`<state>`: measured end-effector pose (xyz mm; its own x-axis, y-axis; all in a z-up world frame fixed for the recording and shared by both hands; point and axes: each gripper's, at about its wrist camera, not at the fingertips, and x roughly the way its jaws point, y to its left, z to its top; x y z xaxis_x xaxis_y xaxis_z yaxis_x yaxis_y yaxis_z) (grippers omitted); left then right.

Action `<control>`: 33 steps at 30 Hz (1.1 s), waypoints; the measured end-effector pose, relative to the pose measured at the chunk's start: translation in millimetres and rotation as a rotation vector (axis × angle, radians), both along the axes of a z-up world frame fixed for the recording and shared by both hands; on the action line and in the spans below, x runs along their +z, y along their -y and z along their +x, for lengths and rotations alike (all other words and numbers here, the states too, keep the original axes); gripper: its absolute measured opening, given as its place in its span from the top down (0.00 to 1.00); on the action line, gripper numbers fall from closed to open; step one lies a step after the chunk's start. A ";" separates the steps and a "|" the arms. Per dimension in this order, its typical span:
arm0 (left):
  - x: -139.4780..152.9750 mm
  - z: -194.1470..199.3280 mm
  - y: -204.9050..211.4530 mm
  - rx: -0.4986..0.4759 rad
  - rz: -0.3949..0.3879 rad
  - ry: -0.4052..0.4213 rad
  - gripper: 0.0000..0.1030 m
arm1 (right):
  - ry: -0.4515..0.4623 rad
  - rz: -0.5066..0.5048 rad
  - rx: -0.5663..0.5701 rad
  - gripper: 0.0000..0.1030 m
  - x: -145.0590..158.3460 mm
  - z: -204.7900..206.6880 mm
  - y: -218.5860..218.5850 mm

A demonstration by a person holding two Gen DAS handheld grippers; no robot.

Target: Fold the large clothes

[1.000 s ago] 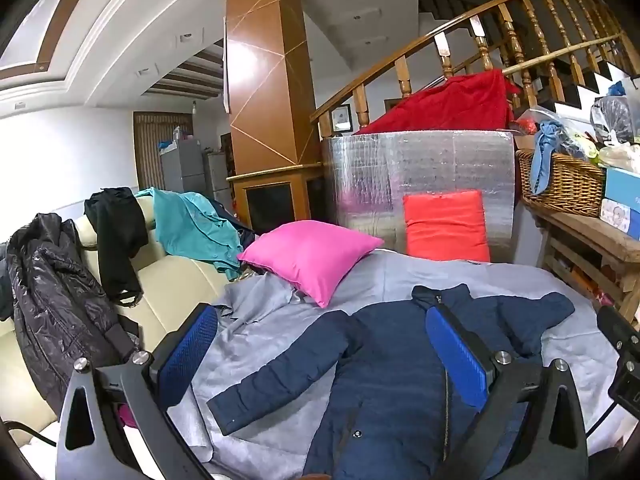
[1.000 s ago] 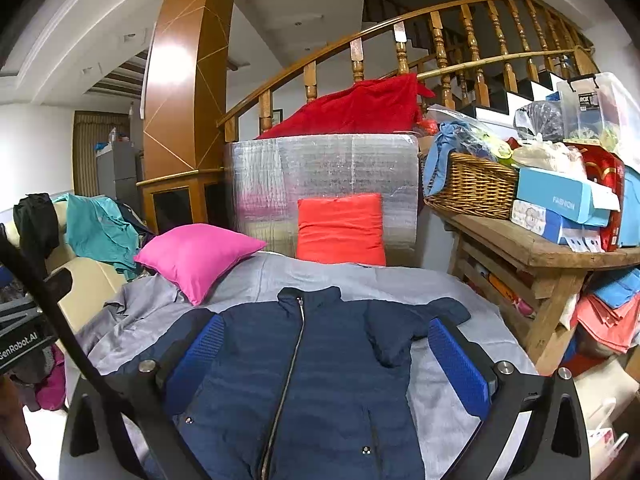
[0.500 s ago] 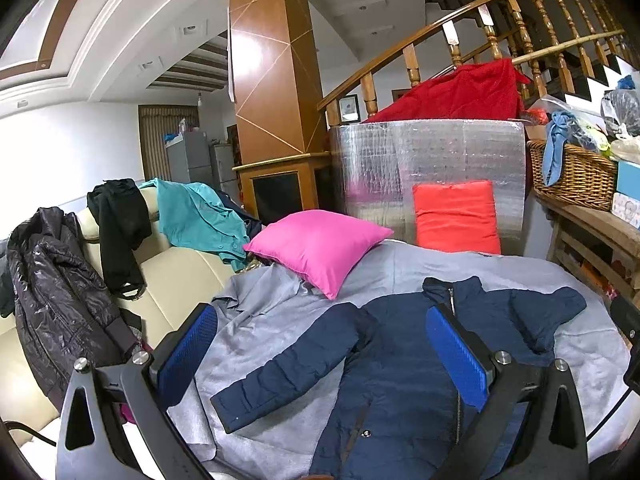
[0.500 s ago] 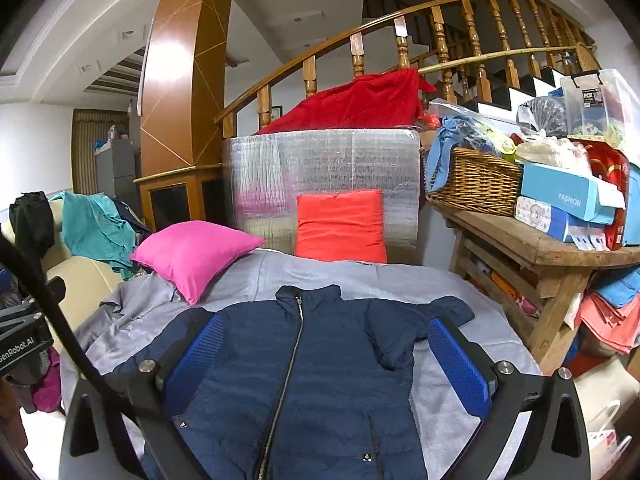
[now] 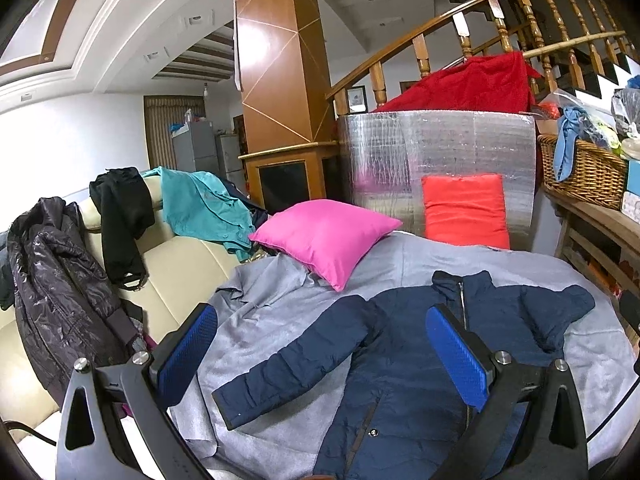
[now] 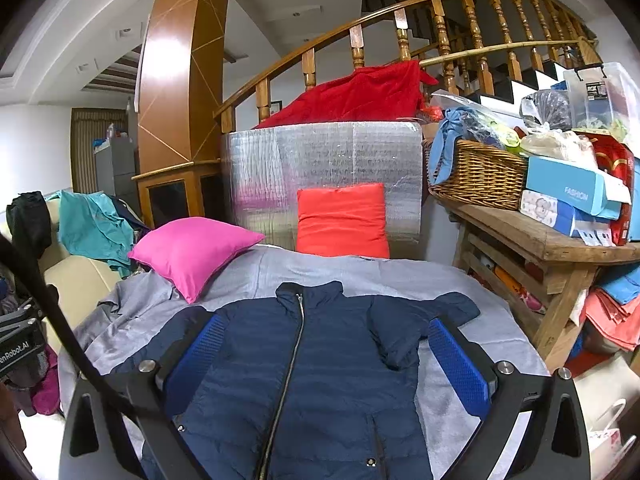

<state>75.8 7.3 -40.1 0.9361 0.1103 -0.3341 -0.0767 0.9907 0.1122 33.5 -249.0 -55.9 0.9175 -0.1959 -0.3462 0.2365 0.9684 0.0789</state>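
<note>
Both tools wide apart, empty, above the navy jacket (image 6: 320, 360).

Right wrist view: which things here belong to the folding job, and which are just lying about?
Belongs to the job:
navy jacket
grey sheet under it
both open tools

Lying about:
pink cushion
orange cushion
wicker basket
teal shirt

Left claw (image 5: 320, 356) spread wide, empty, above the navy jacket (image 5: 404, 372); jacket lies flat, zipped, on grey sheet (image 5: 280, 308); pink cushion (image 5: 326, 236) beyond its sleeve.
</note>
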 end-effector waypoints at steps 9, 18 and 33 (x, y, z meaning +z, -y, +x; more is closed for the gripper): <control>-10.9 12.9 10.2 -0.013 0.014 -0.031 0.00 | -0.023 0.014 -0.009 0.00 -10.3 14.8 9.1; -20.6 28.6 27.3 -0.020 0.037 -0.059 0.00 | -0.021 0.036 -0.037 0.00 -18.3 28.2 27.1; -132.7 156.6 93.2 -0.144 0.029 -0.332 0.00 | -0.094 0.075 -0.171 0.00 -68.2 97.4 102.0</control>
<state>232.5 -85.9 -172.8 0.7838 -0.0009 -0.6210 0.1088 0.9847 0.1359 130.9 -351.0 -124.2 0.8359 -0.3167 -0.4483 0.4071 0.9055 0.1194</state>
